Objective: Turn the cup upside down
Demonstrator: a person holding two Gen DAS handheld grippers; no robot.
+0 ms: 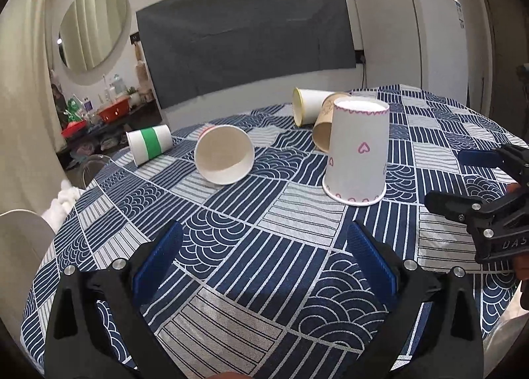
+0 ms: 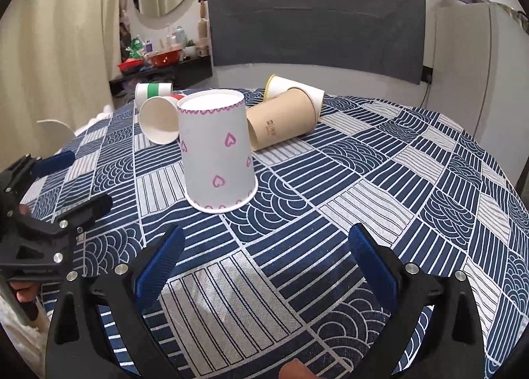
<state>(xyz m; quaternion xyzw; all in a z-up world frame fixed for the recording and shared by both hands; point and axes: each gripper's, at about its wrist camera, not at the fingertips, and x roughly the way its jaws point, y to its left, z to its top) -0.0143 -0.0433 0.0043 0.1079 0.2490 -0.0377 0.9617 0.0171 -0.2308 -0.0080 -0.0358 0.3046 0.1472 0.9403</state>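
Observation:
A white paper cup with pink hearts (image 1: 357, 150) stands upside down on the blue patterned tablecloth (image 1: 251, 246); it also shows in the right wrist view (image 2: 216, 150). My left gripper (image 1: 264, 240) is open and empty, a short way in front of and left of that cup. My right gripper (image 2: 266, 243) is open and empty, just in front of the cup. The right gripper shows at the right edge of the left wrist view (image 1: 463, 177); the left gripper shows at the left edge of the right wrist view (image 2: 79, 180).
Other paper cups lie on their sides: a plain white one (image 1: 224, 154), a green-banded one (image 1: 148, 144), a brown one (image 2: 281, 122) and a yellow-rimmed one (image 1: 309, 106). A grey-covered screen (image 1: 244, 35) and a fridge (image 1: 410, 35) stand behind the round table.

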